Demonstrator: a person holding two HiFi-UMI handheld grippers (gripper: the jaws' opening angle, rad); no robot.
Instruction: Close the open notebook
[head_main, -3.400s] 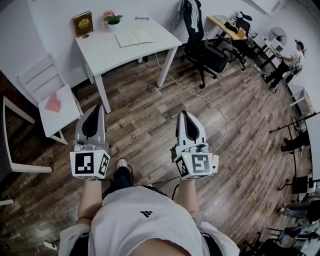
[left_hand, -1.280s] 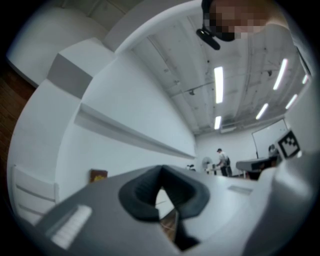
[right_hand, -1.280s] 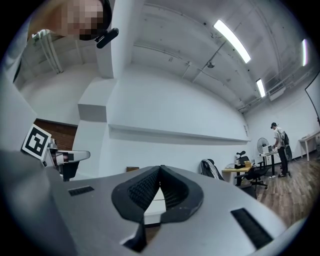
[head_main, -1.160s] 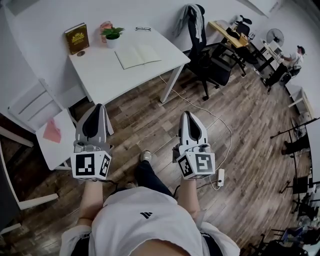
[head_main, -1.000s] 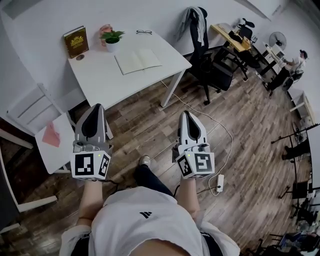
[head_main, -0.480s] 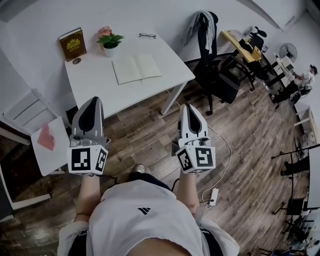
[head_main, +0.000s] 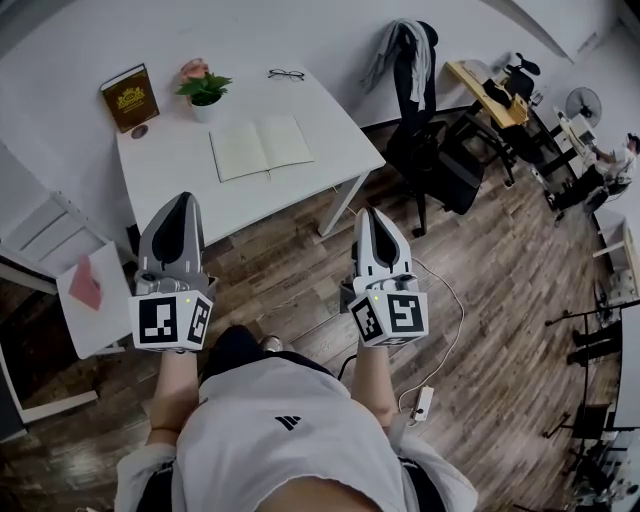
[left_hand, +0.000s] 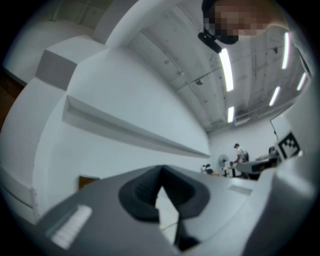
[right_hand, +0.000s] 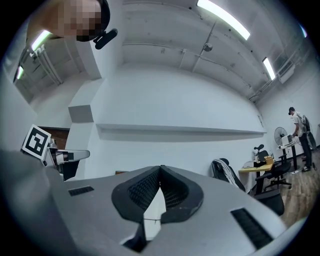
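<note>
Left tool (head_main: 180, 203) clenched empty, right tool (head_main: 369, 217) too, both held level, short of notebook (head_main: 262, 146)

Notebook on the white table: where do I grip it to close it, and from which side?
Likely the right page's outer edge of the notebook, coming from the table's right side with the right gripper. It lies flat and open, spine running away from the person, so that free edge can fold over. That side is bare; the plant stands at the rear left.
</note>
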